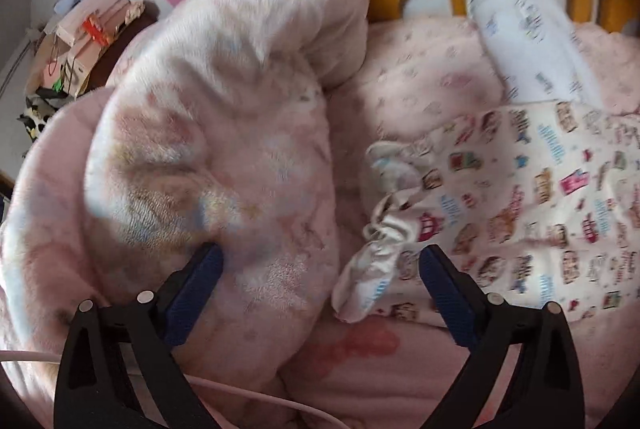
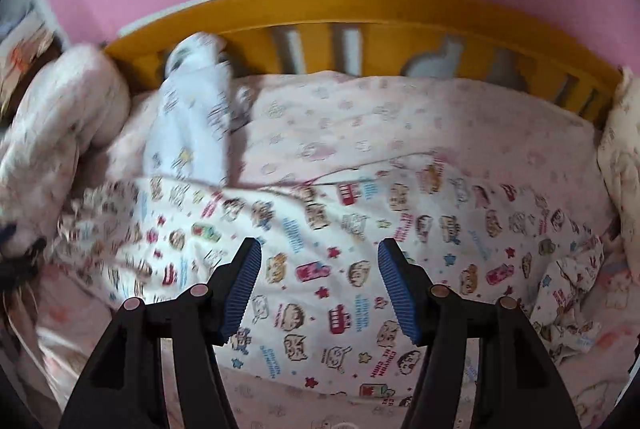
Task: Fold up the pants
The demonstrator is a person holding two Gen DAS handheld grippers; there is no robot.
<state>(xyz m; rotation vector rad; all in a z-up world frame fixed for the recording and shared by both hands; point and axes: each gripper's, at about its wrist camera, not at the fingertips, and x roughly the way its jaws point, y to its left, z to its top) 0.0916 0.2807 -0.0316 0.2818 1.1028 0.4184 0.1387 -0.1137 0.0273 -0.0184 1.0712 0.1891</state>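
A pink printed bedspread [image 2: 400, 121] covers the bed, with a yellow wooden rail [image 2: 360, 13] along the far side and a fluffy pink blanket [image 1: 224, 133] bunched at the left. The cartoon-print pants [image 2: 320, 249] lie spread across the middle, one white leg [image 2: 192, 117] reaching the rail. The left gripper [image 1: 320, 261] hangs spread and empty over their gathered waistband [image 1: 384, 229], the right gripper [image 2: 319, 255] likewise above the fabric.

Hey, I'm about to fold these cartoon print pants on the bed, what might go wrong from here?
1. The left tool hangs open between the fluffy pink blanket and the gathered waistband; it could pinch blanket along with it.
2. The pants lie wrinkled, one leg running up toward the orange bed rail, so a fold may come out crooked.
3. The right tool, open above them, might grab the sheet underneath too.
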